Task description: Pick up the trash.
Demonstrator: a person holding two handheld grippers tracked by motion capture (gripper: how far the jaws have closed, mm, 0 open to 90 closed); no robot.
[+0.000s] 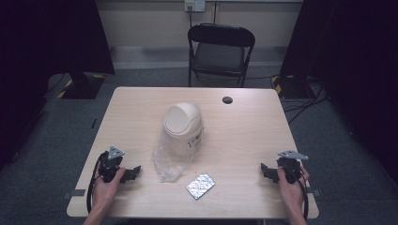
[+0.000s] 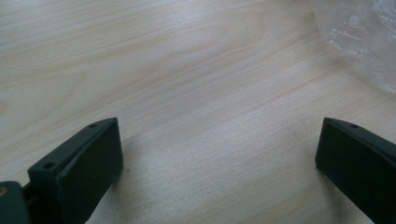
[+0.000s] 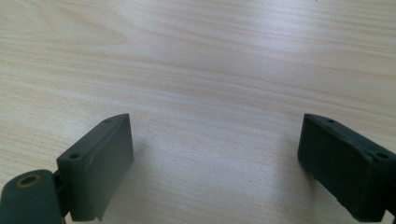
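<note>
Both jaws spread, holding nothing. Your left hand-held gripper (image 1: 127,174) sits just beside the plastic bag (image 1: 171,157); pinch its loose edge, keeping the right hand-held gripper (image 1: 268,171) ready.

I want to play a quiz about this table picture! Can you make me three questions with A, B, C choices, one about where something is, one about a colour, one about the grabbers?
1. Where is the shiny foil pack?
A. on the chair
B. on the table near the person's edge
C. on top of the bin

2. What colour is the little bin?
A. beige
B. red
C. blue

3. How are the left gripper and right gripper?
A. both shut
B. holding the bag
C. both open, empty

Answers: 1 B, it lies just beyond the clear plastic bag. 2 A, its dome looks beige. 3 C, both gripper views show jaws apart over bare wood.
</note>
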